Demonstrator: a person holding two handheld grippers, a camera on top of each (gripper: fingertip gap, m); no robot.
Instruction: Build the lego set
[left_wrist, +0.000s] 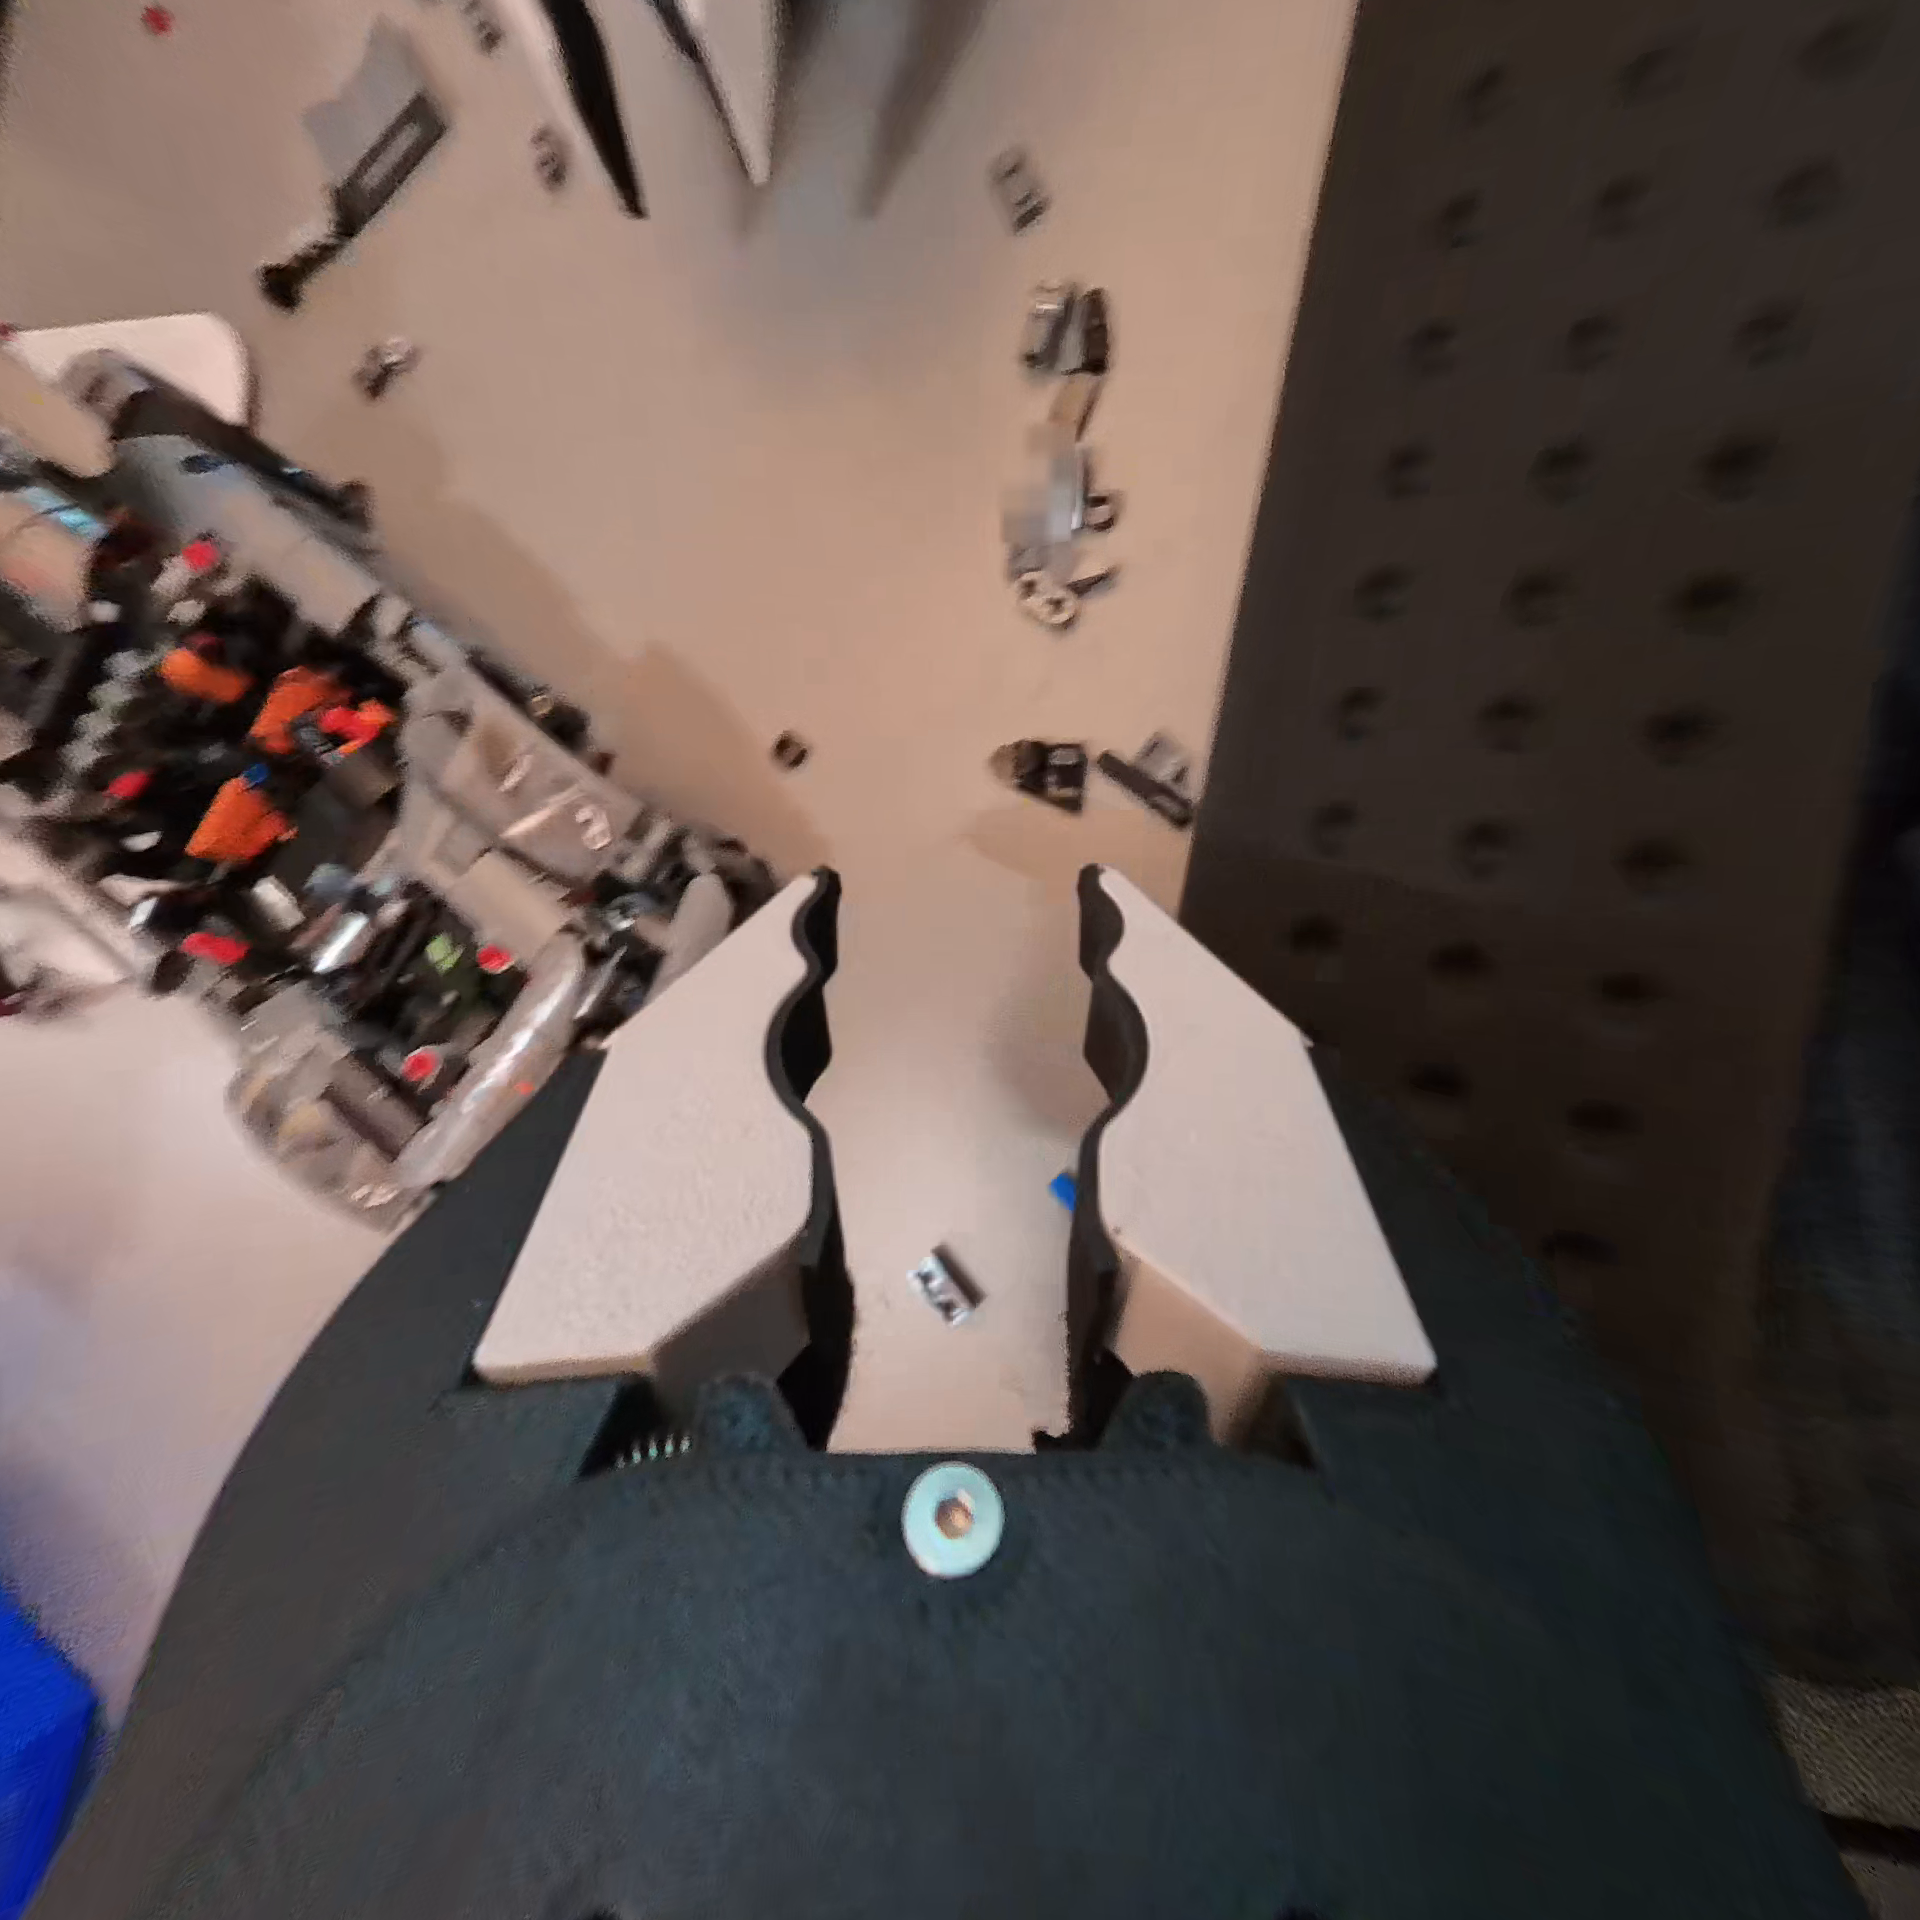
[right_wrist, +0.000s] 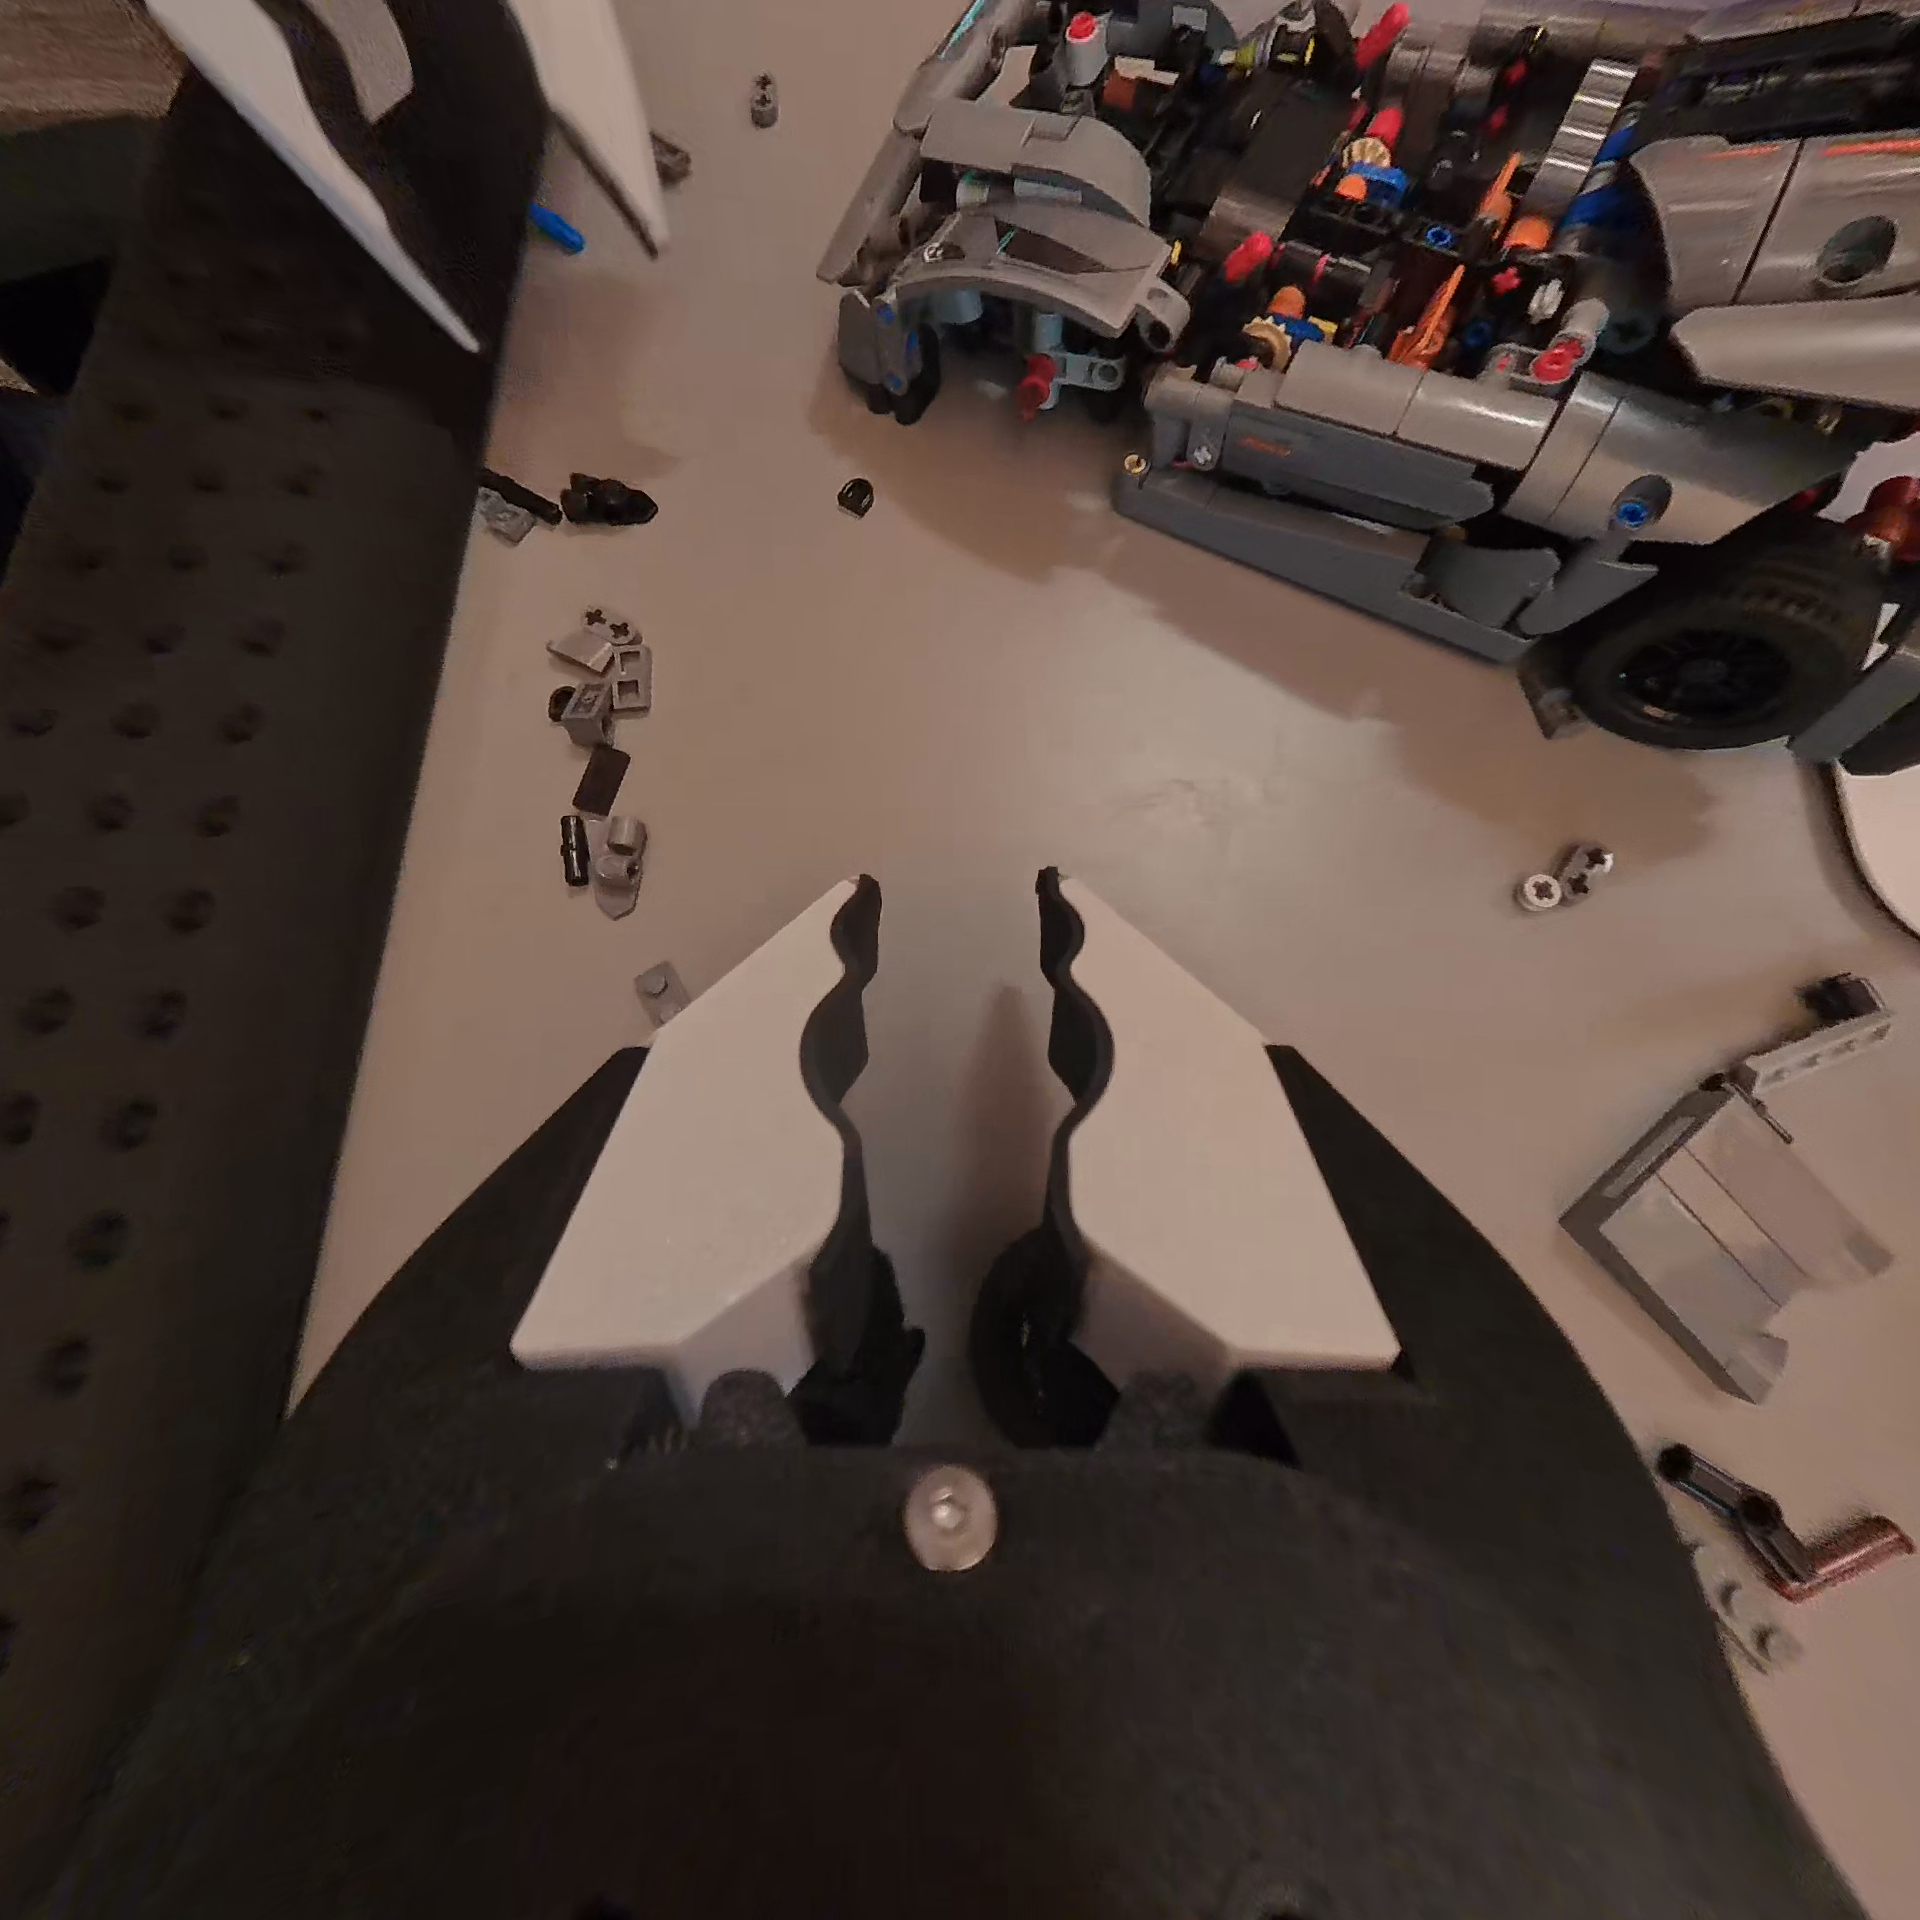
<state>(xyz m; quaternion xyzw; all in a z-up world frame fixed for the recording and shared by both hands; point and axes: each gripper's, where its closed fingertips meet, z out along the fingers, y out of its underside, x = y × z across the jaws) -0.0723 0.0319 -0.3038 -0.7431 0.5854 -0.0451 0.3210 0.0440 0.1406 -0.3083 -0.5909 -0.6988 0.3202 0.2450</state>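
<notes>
A large grey Lego car (right_wrist: 1403, 343) with an open middle full of red, orange and blue parts stands at the top right of the right wrist view; it also shows blurred at the left of the left wrist view (left_wrist: 312, 831). My right gripper (right_wrist: 956, 883) is open and empty above bare table. My left gripper (left_wrist: 956, 883) is open and empty; a small grey piece (left_wrist: 945, 1283) and a blue bit (left_wrist: 1062, 1190) lie on the table between its fingers. A grey panel assembly (right_wrist: 1725, 1236) lies to the right of my right gripper. The other gripper's white fingers (right_wrist: 343, 187) show at the top left.
A black perforated board (right_wrist: 177, 831) runs along the table's left side, seen also on the right in the left wrist view (left_wrist: 1558, 727). Small grey and black loose pieces (right_wrist: 603, 748) lie beside it. A grey connector (right_wrist: 1564, 878) and a black and brown part (right_wrist: 1787, 1538) lie right.
</notes>
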